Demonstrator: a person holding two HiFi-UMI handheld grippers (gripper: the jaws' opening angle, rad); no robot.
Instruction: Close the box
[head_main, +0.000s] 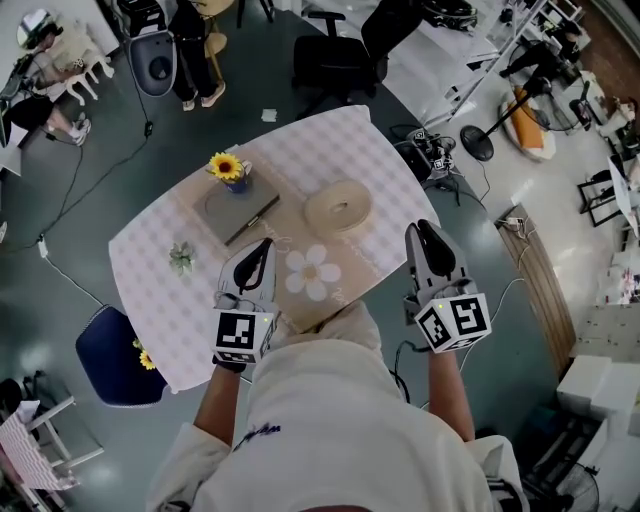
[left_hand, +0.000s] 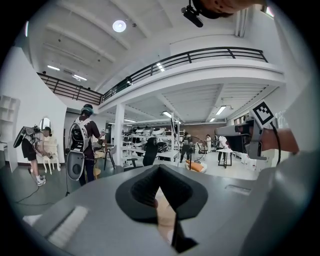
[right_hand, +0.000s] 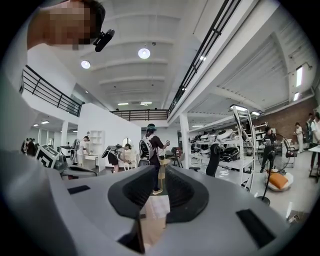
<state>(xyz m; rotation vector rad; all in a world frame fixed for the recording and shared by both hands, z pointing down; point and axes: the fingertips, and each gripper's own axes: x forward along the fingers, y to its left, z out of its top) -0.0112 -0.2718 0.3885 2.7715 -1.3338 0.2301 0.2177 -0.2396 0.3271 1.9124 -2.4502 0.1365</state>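
Note:
In the head view a round beige box (head_main: 338, 208) lies on the checked tablecloth (head_main: 160, 250), right of centre. A flat grey box (head_main: 233, 212) with a dark pen across it lies left of it; I cannot tell whether either is open or closed. My left gripper (head_main: 262, 245) hovers over the table's near edge, jaws together and empty; in the left gripper view the left gripper (left_hand: 159, 168) has its pads meeting at the tips. My right gripper (head_main: 427, 228) is off the table's right corner; in its own view the right gripper (right_hand: 159, 171) shows a narrow empty gap.
A sunflower in a small pot (head_main: 229, 168) stands behind the grey box. A white flower-shaped mat (head_main: 312, 272) lies on a beige runner, a small plant (head_main: 181, 257) at the left. A blue chair (head_main: 115, 358) stands left, a black office chair (head_main: 335, 60) beyond. People stand far off.

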